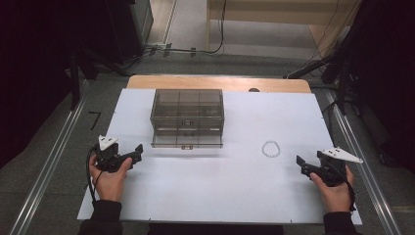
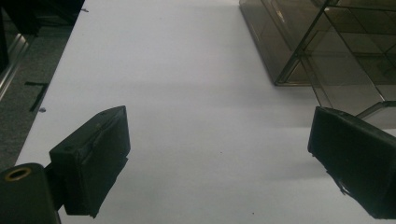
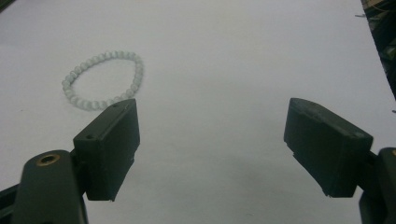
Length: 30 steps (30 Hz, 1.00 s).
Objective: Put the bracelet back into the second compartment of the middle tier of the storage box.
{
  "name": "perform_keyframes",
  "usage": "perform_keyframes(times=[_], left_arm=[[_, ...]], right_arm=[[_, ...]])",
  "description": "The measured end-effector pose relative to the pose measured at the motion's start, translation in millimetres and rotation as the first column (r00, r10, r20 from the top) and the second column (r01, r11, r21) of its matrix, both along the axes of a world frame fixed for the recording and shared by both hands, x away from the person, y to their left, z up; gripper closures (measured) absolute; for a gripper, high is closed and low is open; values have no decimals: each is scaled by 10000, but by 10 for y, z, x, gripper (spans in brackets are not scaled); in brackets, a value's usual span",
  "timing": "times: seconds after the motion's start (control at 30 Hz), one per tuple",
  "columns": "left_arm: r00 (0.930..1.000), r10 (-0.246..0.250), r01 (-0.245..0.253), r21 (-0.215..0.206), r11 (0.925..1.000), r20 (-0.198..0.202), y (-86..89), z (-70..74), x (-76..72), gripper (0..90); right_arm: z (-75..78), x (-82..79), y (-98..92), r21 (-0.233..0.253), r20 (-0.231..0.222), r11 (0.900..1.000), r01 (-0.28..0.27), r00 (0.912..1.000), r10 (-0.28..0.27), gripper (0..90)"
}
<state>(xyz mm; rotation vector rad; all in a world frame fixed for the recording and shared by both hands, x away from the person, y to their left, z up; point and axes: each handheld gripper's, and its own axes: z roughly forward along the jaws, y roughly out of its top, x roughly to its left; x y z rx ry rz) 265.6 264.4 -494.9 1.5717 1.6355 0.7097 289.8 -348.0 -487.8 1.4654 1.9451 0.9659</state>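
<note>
High view: bracelet [image 1: 270, 149] loose on tabletop [image 1: 220, 186] | drawer box [image 1: 187, 117] untouched | my left tongs [image 1: 138, 152], right tongs [image 1: 300, 163] spread, empty | nothing started

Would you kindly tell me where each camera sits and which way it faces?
High view: above the person's side, facing forward and down at the table; both hands and grippers show.
Left gripper view: on the left gripper, facing the drawer box; its fingers show.
Right gripper view: on the right gripper, facing the bead bracelet.
Shared: the high view also shows box and bracelet.
</note>
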Motion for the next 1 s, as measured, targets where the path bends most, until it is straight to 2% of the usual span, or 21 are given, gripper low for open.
perform_keyframes(times=[1.0], left_arm=[[9999,-146,146,81,9999,-53,-20,-14,7,57]], right_arm=[[13,79,214,-154,-299,9981,-590,9978,585,193]])
